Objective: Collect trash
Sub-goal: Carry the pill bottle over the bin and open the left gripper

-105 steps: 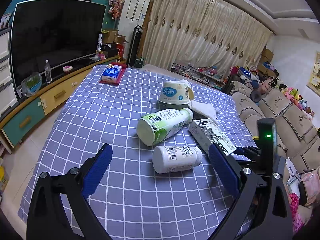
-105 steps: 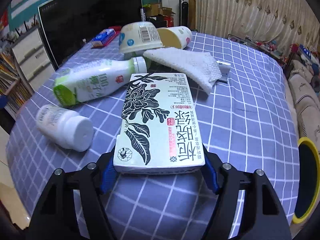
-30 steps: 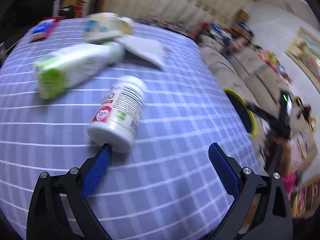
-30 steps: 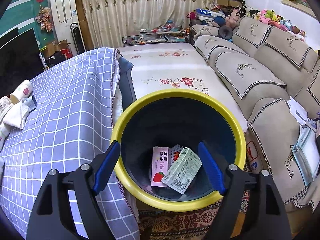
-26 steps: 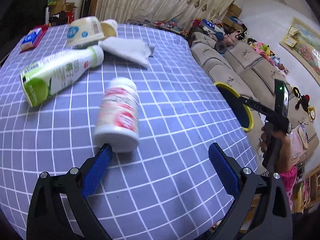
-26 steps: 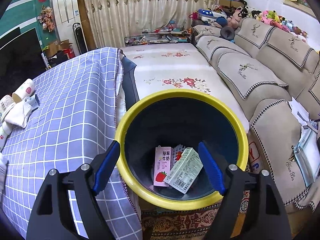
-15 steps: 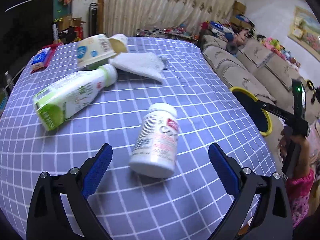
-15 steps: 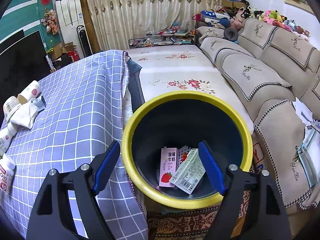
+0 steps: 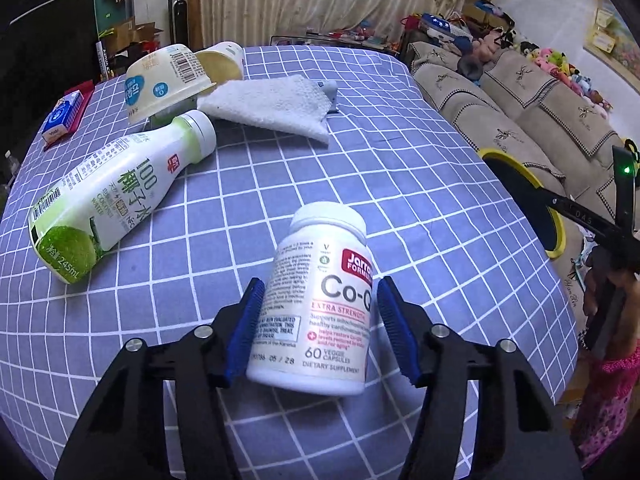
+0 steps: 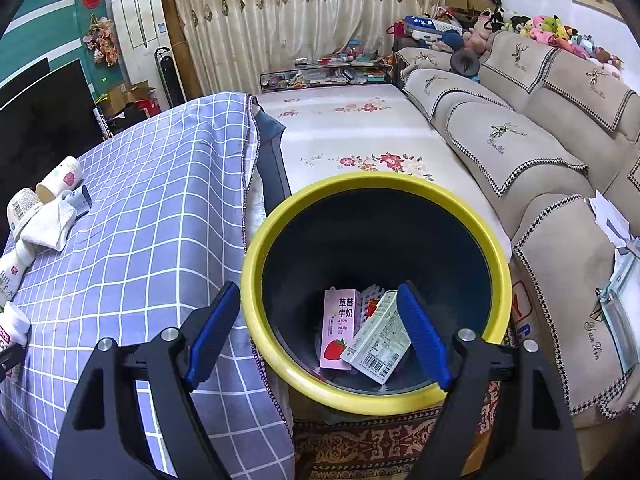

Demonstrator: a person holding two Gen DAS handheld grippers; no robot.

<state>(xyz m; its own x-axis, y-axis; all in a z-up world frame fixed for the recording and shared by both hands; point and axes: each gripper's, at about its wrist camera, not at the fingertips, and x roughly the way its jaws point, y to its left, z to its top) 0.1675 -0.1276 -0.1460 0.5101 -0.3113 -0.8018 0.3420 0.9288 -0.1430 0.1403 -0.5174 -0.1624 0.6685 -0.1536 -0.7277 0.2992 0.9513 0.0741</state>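
Checked tablecloth (image 9: 420, 184) — supplement bottle (image 9: 320, 304) lies lengthwise; cap points away.

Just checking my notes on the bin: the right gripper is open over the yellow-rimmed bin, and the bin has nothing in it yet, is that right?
Not quite. The right gripper is open over the yellow-rimmed bin, but the bin is not empty: the right wrist view shows a pink strawberry milk carton and a white carton with a barcode lying at the bottom.
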